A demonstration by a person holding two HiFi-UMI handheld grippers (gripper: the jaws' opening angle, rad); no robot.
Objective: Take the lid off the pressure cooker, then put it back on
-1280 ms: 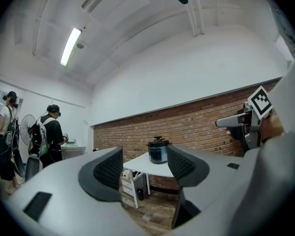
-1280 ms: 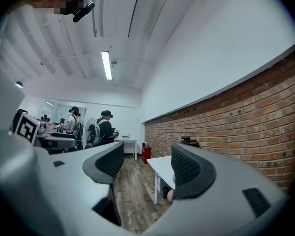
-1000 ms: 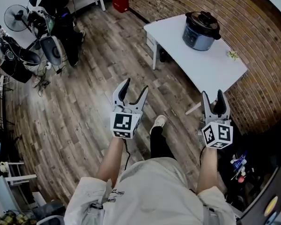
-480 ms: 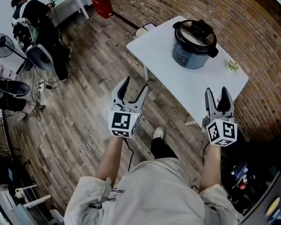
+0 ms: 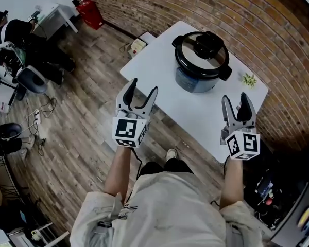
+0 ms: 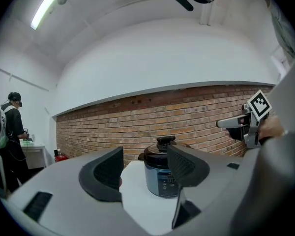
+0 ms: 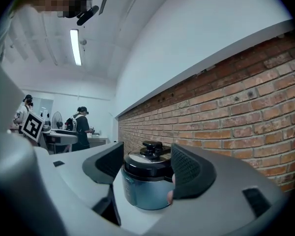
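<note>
- Clearance is your left-side risk: the left gripper point(image 5: 143, 86), jaws wide apart and empty, could knock the counter point(image 5: 154, 60) edge.
- The pressure cooker point(image 5: 201, 68) stands mid-counter with its lid point(image 5: 202, 48) on; a lopsided pull could drag it.
- The right gripper point(image 5: 235, 98), jaws likewise apart and empty, could clip the side handle.

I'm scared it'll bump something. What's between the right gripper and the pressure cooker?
Only bare white table lies between the right gripper and the pressure cooker, as the head view shows. The small green thing sits off to one side.
</note>
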